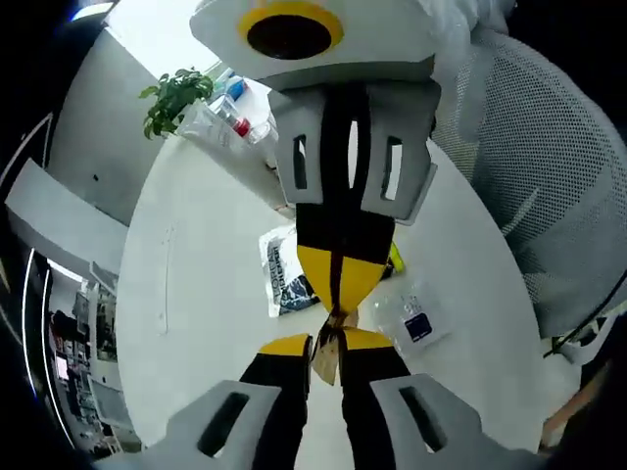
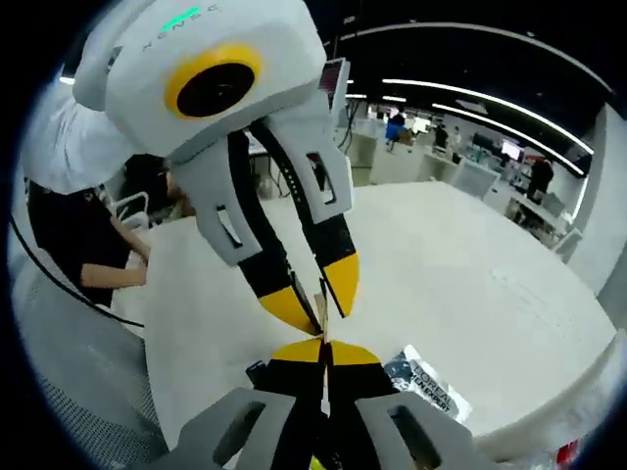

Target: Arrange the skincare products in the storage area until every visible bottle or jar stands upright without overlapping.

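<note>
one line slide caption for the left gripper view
Two yellow-tipped grippers meet tip to tip, pinching a small tan tag above a round white table.

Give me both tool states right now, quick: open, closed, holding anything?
Left tool: closed on a small tan piece, which I cannot identify.
Right tool: closed, tips meeting the left tool's at the same thin piece.

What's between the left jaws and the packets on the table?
The right gripper. It meets the left gripper tip to tip, both pinching a small brown scrap, and it hides part of the dark-printed packet beyond. The clear packet off to the side looks unblocked.
</note>
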Demonstrator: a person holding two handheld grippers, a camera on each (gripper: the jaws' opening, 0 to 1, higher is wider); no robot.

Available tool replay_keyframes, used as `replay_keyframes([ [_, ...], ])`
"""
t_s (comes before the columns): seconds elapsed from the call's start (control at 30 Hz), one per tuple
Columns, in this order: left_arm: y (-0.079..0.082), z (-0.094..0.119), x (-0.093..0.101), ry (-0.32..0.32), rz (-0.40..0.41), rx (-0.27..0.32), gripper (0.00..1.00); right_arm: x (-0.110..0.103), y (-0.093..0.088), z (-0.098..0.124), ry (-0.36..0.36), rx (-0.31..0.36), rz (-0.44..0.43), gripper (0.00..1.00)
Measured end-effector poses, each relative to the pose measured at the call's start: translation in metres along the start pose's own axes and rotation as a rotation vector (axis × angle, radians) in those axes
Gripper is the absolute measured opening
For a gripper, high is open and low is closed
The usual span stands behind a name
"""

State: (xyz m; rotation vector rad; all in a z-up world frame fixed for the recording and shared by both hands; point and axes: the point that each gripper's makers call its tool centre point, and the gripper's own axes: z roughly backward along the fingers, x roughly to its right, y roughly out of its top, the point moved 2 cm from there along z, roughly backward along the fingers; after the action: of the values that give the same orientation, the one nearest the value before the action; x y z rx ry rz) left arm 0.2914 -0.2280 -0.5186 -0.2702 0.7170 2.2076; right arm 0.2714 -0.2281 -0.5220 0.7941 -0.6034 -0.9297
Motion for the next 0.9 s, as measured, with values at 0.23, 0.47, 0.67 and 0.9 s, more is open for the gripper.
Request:
replay_keyframes([
  [0.23, 0.001, -0.002, 0.005, -0.028, 0.019, 0.002, 0.04, 0.005, -0.001, 0.002, -0.011, -0.008, 0.048, 0.00],
  [0.47, 0.004, -0.001, 0.007, -0.023, 0.069, 0.046, 0.02, 0.005, -0.001, 0.003, -0.013, 0.010, 0.021, 0.00],
  [0.67, 0.004, 0.000, 0.007, -0.012, 0.098, 0.069, 0.02, 0.005, -0.008, 0.001, -0.034, -0.025, 0.024, 0.00],
  [0.9, 0.009, 0.012, 0.003, -0.001, 0.197, 0.156, 0.02, 0.023, -0.035, 0.010, -0.064, -0.030, -0.062, 0.02],
])
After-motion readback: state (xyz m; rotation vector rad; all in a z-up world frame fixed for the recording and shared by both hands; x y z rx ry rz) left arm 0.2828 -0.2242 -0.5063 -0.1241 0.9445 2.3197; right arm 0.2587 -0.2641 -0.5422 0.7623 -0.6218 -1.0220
